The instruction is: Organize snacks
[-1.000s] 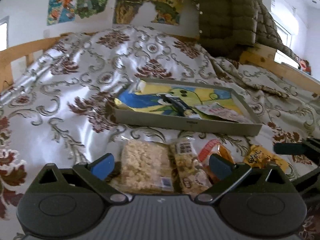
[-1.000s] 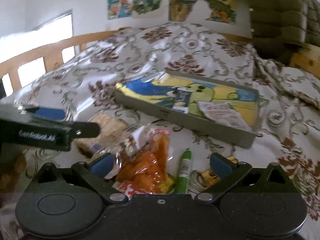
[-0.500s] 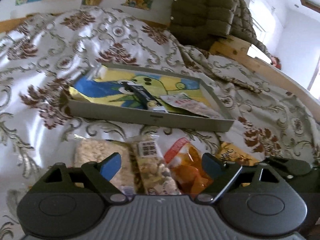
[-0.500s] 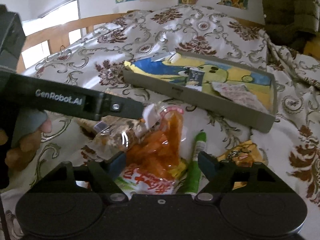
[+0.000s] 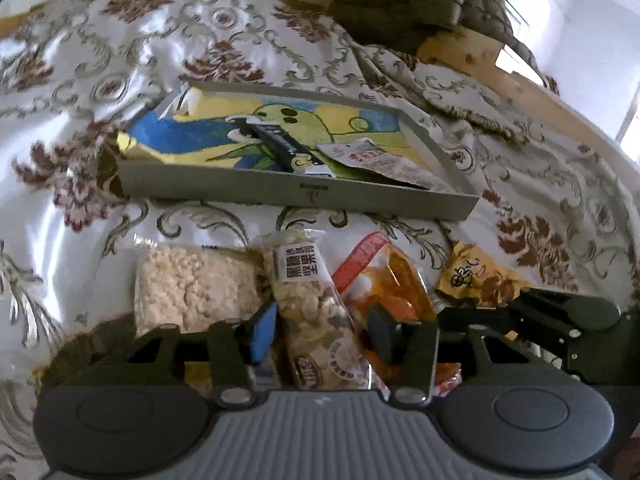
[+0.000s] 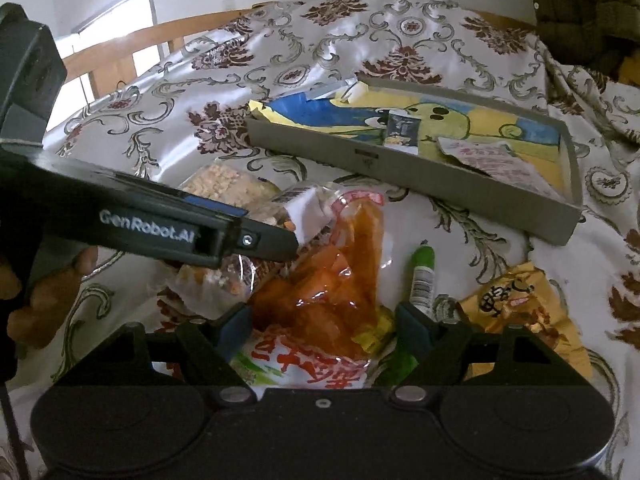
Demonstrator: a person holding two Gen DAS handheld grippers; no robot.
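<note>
Left gripper [image 5: 322,334]: jaws narrowed around the nut bar packet [image 5: 316,320], pads at both its sides and apparently pinching it, though contact on the right pad is hard to confirm.
Right gripper [image 6: 324,326]: jaws partly drawn in on either side of the orange snack bag [image 6: 328,288]; whether the pads actually press it, I cannot tell.
Nut bar packet: lies lengthwise, near end under the left gripper, far end with its white label pointing toward the tray [image 5: 296,194].
Rice cracker pack [image 5: 192,284]: just left of the nut bar, touching it.
Orange snack bag: just right of the nut bar, overlapping its edge.
Green tube [image 6: 422,276]: right of the orange bag, near the right gripper's right finger.
Yellow packet [image 6: 516,304]: farther right on the bedspread [image 5: 120,52].
Tray: beyond the snacks, holding a dark sachet [image 5: 284,146] and a white pouch [image 5: 380,164] on a cartoon-printed lining.
</note>
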